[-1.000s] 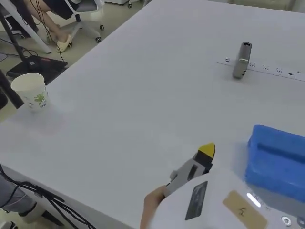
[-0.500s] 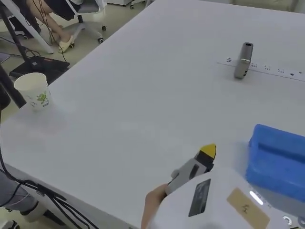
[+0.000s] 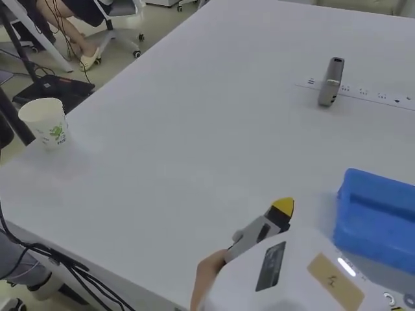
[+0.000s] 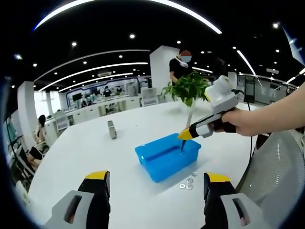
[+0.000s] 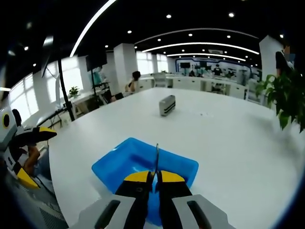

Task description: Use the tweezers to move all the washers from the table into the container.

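Blue container (image 4: pixel 164 157) stands on the desk (image 4: pixel 86 157) with several washers (image 4: pixel 189 181) still outside, just beside it; right tool (image 5: pixel 155 177) pinches tweezers (image 5: pixel 156 157) over it, left tool (image 4: pixel 157 177) spread, empty; task judged unfinished.

Left tool (image 4: pixel 157 186) and right tool (image 4: pixel 186 135): grey jaws, yellow tips.
In the head view I see the left one's white casing with tan and black labels (the tan one's mark is unreadable); the right one's white housing trails a black cable.
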